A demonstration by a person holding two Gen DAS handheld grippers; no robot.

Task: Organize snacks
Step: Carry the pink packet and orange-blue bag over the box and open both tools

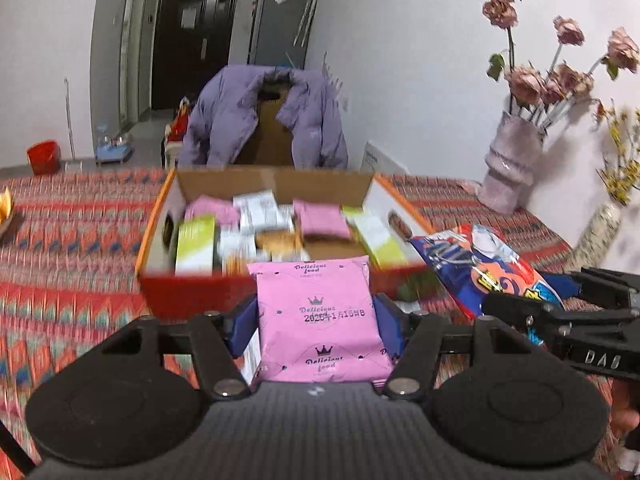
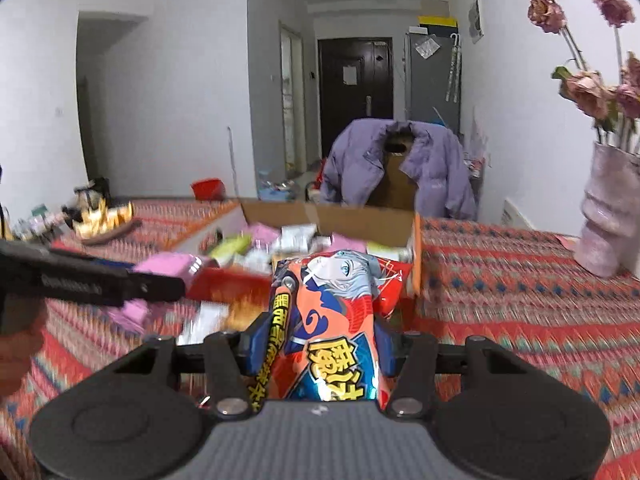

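Observation:
My left gripper (image 1: 316,320) is shut on a pink "Delicious food" snack packet (image 1: 320,320), held just in front of the open cardboard box (image 1: 168,280), which holds several snack packs. My right gripper (image 2: 320,344) is shut on a red and blue snack bag with a cartoon figure (image 2: 332,320), held at the box's near right corner (image 2: 416,248). That bag shows in the left wrist view (image 1: 480,268), right of the box, with the right gripper behind it. The left gripper shows in the right wrist view (image 2: 160,286) holding the pink packet (image 2: 168,264).
The table has a red patterned cloth (image 1: 72,240). A pink vase of dried roses (image 1: 512,160) stands at the back right, with a second vase (image 1: 600,228) beside it. A chair with a purple jacket (image 1: 264,120) is behind the box. A dish with gold wrappers (image 2: 104,216) lies at left.

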